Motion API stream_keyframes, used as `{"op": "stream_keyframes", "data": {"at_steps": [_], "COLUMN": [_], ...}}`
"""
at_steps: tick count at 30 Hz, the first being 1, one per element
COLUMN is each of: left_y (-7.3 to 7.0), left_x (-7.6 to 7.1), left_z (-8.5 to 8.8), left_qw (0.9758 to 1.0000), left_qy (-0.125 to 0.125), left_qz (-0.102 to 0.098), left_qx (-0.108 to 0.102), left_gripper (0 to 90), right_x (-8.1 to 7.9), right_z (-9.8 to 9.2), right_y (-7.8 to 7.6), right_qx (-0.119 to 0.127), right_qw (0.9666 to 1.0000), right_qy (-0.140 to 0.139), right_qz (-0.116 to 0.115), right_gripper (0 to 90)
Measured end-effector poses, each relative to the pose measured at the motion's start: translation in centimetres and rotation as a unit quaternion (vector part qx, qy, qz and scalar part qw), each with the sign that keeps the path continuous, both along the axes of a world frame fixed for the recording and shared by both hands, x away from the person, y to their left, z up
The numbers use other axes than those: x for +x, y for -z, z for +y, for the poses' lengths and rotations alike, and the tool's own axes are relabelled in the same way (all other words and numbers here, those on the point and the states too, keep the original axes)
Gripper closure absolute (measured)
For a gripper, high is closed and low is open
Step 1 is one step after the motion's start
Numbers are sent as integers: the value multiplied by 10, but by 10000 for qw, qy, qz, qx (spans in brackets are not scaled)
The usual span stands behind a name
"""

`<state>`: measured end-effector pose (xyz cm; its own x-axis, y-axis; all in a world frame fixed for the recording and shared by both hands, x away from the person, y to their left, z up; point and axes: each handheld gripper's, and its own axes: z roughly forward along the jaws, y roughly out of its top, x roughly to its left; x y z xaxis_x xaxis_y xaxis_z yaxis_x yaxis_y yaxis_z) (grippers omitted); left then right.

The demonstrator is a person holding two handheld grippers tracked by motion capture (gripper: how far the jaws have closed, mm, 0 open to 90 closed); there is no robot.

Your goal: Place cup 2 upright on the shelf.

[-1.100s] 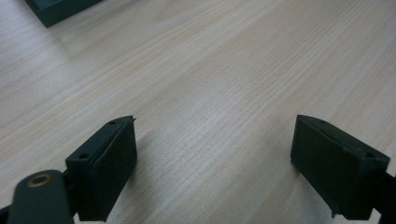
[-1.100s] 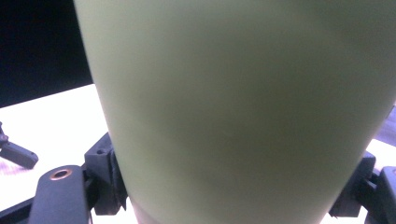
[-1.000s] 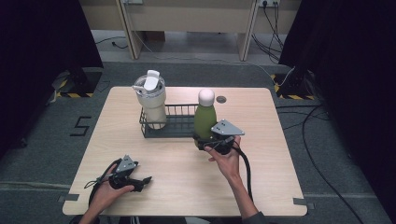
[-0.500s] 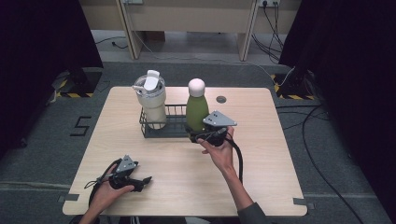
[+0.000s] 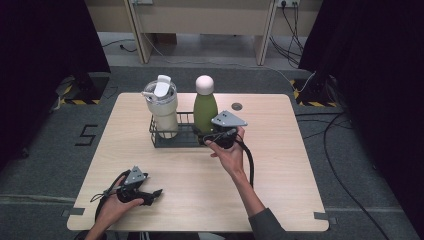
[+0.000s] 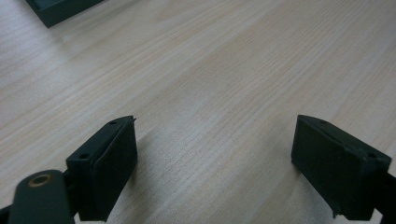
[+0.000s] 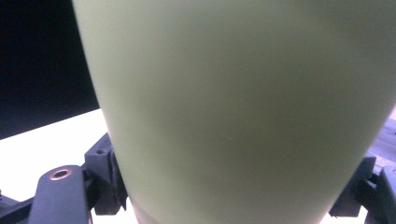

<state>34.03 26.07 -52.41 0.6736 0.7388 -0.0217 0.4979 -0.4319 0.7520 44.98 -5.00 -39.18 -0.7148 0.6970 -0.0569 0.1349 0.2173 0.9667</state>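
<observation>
High view: right claw (image 5: 216, 136) clamped on green bottle (image 5: 204, 111), upright, at right end of wire rack (image 5: 172, 140) near mid-surface; whether bottle base rests in rack cannot be told. White tumbler (image 5: 162, 106) upright in rack's left end, apart from bottle. Left claw (image 5: 150, 196) low at near-left of surface (image 5: 280, 165), jaws wide, holding nothing. Right gripper view: bottle wall (image 7: 243, 102) close up between both jaws. Left gripper view: bare wood between spread jaws.

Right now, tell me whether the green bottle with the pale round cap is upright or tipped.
Upright. The green bottle with the pale round cap stands cap-up at the black wire rack, with the right gripper shut on its lower body.
</observation>
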Motion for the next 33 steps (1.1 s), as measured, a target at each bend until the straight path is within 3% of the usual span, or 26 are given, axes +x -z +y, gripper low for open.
{"op": "stream_keyframes", "data": {"at_steps": [4, 7, 9, 33], "left_y": [0, 0, 0, 0], "left_x": [0, 0, 0, 0], "left_z": [0, 0, 0, 0], "left_qw": [10000, 10000, 10000, 10000], "left_qy": [1, 1, 1, 4], "left_qz": [-2, -3, -3, -4], "left_qx": [8, 8, 8, 13], "left_gripper": [138, 138, 139, 140], "right_x": [6, 11, 15, 53], "right_z": [4, 7, 8, 21], "right_y": [-2, -3, -5, -13], "right_qx": [-20, 81, 18, 4], "right_qw": [10000, 10000, 10000, 9996], "right_qy": [16, 12, 53, 300], "right_qz": [-63, 19, -63, 0], "right_gripper": [208, 208, 208, 208]}}
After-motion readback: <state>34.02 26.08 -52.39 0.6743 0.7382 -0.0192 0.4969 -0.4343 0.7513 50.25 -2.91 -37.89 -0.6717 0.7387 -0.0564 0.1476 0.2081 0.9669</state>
